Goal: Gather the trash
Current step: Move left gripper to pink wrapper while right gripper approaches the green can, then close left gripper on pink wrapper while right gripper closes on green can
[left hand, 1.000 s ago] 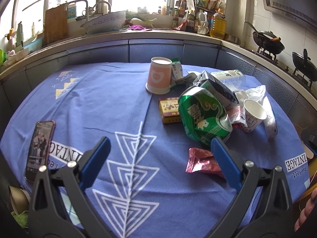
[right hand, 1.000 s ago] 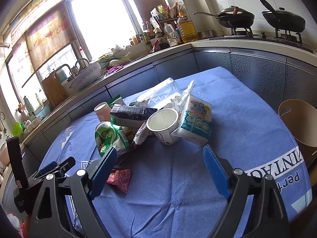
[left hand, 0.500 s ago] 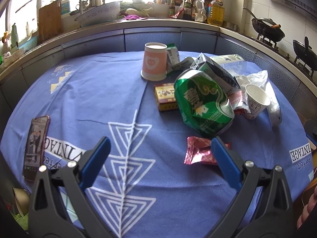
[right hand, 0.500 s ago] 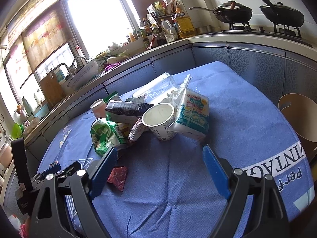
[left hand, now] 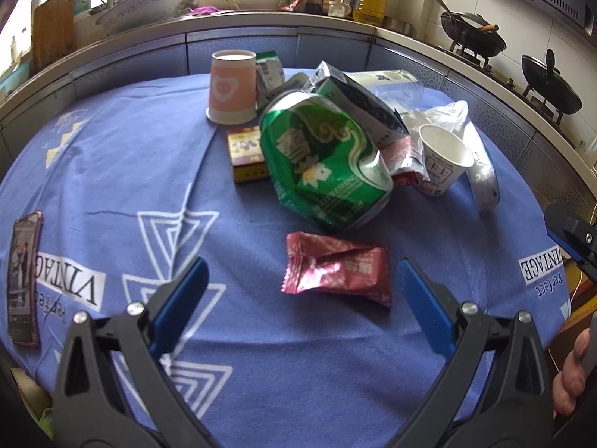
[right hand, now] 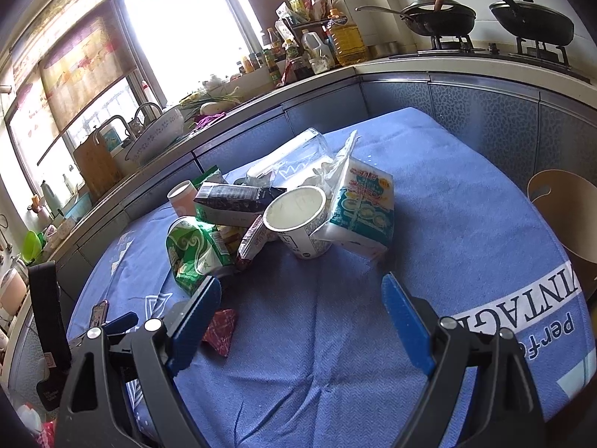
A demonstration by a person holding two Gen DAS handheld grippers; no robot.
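A pile of trash lies on the blue tablecloth point(left hand: 112, 171). A red candy wrapper point(left hand: 335, 267) lies nearest, just ahead of my open, empty left gripper point(left hand: 300, 280). Behind it sit a crushed green can point(left hand: 322, 164), a small yellow-red box point(left hand: 248, 153), a pink paper cup point(left hand: 233, 91), a dark carton point(left hand: 358, 104) and a white paper cup point(left hand: 444, 158). My right gripper point(right hand: 300, 295) is open and empty, short of the white cup point(right hand: 298, 220) and a tissue pack point(right hand: 363, 211). The can point(right hand: 194, 250) and wrapper point(right hand: 220, 330) lie to its left.
A phone point(left hand: 24, 278) lies at the table's left edge. A clear plastic bottle point(right hand: 294, 156) lies behind the pile. A brown bin point(right hand: 563, 209) stands off the table's right side. The kitchen counter with sink, bottles and woks point(right hand: 440, 18) curves behind.
My left gripper has moved forward and lower toward the red wrapper, which now lies between its fingers' line. My right gripper has edged closer to the white cup. Both stay open.
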